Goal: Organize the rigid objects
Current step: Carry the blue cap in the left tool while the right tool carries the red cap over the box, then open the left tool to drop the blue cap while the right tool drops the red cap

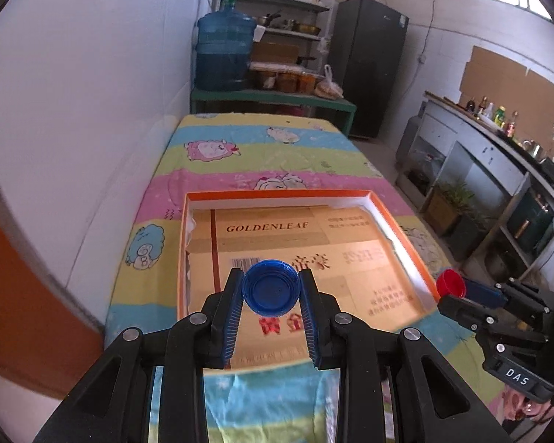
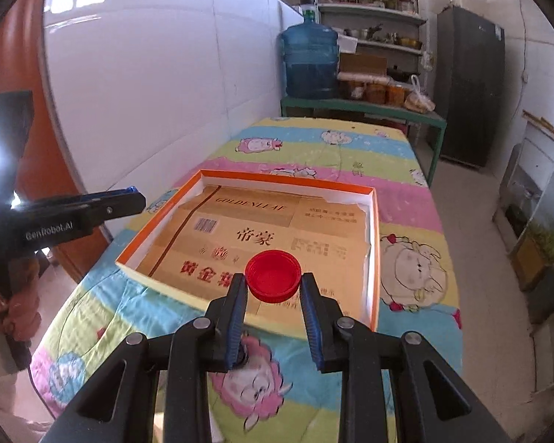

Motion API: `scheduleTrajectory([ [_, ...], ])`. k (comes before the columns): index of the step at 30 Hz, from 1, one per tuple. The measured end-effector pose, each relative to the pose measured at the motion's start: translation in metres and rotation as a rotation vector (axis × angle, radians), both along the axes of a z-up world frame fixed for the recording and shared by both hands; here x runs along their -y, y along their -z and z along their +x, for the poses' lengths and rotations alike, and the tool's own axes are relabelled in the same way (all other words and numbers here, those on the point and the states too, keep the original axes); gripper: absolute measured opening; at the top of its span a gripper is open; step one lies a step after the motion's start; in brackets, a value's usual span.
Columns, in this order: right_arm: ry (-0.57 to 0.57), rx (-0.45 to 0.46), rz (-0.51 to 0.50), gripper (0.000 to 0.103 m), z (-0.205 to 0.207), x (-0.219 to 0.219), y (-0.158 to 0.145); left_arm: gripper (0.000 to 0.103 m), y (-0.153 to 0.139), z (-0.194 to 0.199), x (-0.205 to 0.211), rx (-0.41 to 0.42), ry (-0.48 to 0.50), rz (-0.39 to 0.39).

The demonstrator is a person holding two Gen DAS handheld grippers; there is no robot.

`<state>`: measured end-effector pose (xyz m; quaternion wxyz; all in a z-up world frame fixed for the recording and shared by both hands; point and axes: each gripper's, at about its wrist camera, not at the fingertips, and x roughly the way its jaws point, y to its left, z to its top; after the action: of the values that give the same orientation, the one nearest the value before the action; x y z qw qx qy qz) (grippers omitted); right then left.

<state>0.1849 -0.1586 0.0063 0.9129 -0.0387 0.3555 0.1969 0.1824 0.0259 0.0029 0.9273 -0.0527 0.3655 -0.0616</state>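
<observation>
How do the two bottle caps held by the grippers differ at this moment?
The blue cap is translucent blue; the red cap is opaque red. The blue cap sits in the left gripper, the red cap in the right gripper. The blue cap is above the orange box; the red cap is near its right wall. Both are round, ridged caps pinched at their sides.

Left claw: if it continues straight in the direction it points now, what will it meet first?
Probably the cardboard sheet lining the orange box. The left claw, shut on the blue cap, points forward and down over the box interior, so the cap would likely touch first. Depth is unclear.
</observation>
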Motion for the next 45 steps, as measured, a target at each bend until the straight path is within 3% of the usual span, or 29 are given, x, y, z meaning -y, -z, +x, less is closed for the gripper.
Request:
scheduleTrajectory([
  [7,-0.01,-0.044,-0.02,0.03,0.044,-0.01,0.015,0.03,0.024,0.036,0.006,-0.03,-0.003,0.008],
  [16,-0.012,-0.089,-0.055,0.03,0.071,-0.02,0.04,0.03,0.058,0.063,0.009,-0.098,0.005,0.04],
  [39,-0.016,-0.19,-0.084,0.03,0.093,-0.027,0.078,0.031,0.096,0.076,0.011,-0.188,0.013,0.053],
  [45,-0.009,-0.185,-0.076,0.03,0.091,-0.027,0.079,0.038,0.097,0.075,0.009,-0.179,0.046,0.024],
])
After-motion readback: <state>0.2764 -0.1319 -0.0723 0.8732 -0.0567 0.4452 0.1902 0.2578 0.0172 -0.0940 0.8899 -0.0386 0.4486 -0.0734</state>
